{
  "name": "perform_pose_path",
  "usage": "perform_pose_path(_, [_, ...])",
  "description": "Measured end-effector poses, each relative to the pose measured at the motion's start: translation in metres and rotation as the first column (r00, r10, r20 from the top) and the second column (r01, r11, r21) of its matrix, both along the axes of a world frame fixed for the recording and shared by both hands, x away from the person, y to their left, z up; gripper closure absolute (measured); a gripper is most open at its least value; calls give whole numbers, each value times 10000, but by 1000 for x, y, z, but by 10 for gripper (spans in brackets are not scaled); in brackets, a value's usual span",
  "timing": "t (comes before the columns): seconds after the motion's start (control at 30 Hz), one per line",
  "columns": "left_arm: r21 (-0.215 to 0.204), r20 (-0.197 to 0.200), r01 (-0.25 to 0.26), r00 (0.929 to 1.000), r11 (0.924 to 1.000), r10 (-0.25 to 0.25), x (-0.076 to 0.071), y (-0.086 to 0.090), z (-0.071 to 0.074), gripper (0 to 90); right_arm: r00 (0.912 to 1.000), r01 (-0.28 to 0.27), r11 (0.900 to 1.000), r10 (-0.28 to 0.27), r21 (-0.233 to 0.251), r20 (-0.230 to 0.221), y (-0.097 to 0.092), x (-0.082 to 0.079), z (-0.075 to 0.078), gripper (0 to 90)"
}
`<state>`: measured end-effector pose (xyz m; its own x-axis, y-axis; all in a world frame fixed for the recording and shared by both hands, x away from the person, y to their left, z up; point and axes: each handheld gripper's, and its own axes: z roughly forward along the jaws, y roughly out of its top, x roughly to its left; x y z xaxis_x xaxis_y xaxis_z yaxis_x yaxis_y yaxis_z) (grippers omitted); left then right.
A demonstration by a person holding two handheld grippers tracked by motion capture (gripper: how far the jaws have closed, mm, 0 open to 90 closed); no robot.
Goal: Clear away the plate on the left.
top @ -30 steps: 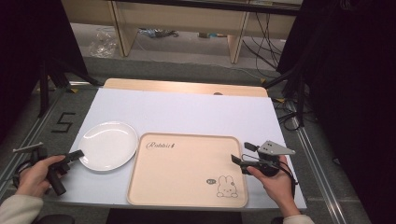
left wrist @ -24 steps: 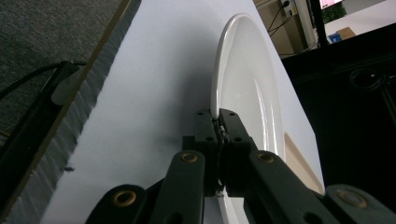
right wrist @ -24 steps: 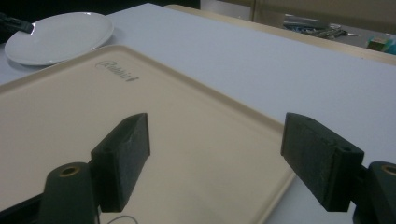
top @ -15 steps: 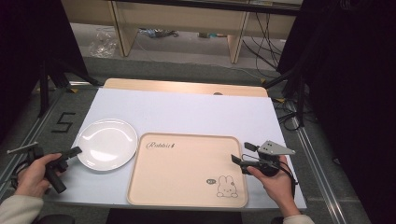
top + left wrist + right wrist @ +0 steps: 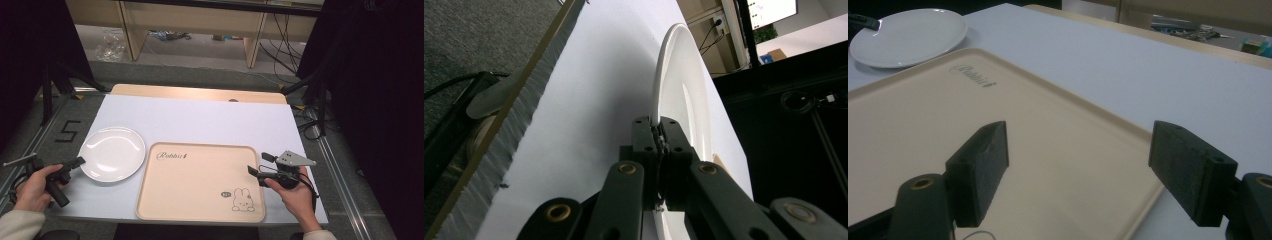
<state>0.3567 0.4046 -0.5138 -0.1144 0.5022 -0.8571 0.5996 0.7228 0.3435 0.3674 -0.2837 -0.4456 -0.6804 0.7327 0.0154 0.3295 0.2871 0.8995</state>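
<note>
left tongs (image 5: 659, 137): pinching white plate (image 5: 112, 152) rim, near worktop (image 5: 200, 120) left edge | right tongs (image 5: 1080, 170): spread, over beige tray (image 5: 200, 180) right edge

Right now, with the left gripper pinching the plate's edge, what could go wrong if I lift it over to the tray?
1. The left gripper holds the white plate only by a thin bit of rim, so the plate could pivot or slip out once lifted.
2. The plate lies close beside the beige tray; dragging it low could catch the tray's raised edge.
3. The right gripper, jaws open, sits at the tray's right edge and might nudge the tray.
</note>
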Motion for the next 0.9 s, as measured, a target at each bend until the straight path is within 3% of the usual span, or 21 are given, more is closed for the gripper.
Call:
perform_pose_path(0.03, [-265,329,116,9994,9996,-107,-1,1,-2,870,10000,6,10000,-6,8,-3,0,0,0,249])
perform_pose_path(0.13, [-194,192,-53,9998,9998,57,0,0,1,871,10000,6,10000,-6,17,-83,0,0,0,249])
perform_pose_path(0.17, [-416,471,-1,9989,9991,21,0,1,1,871,10000,1,10000,-1,-10,-10,0,0,0,249])
perform_pose_path(0.2, [-400,495,5,9988,9992,15,0,1,1,870,10000,2,10000,-2,-6,-4,0,0,0,249])
perform_pose_path(0.3, [-274,282,-111,9995,9996,119,-1,1,3,870,10000,11,10000,-11,5,-1,0,0,0,249])
perform_pose_path(0.4, [-266,323,-121,9994,9996,129,-1,1,4,870,10000,17,10000,-17,8,0,0,0,0,249])
perform_pose_path(0.43, [-463,629,-11,9980,9989,40,-1,1,4,870,10000,16,10000,-16,12,6,0,0,0,249])
perform_pose_path(0.5, [-314,412,-115,9991,9994,128,-1,0,6,870,10000,0,10000,1,20,-60,0,0,0,249])
perform_pose_path(0.9, [-484,605,-39,9981,9988,68,-2,-3,11,871,10000,20,10000,-20,5,-8,0,0,0,249])
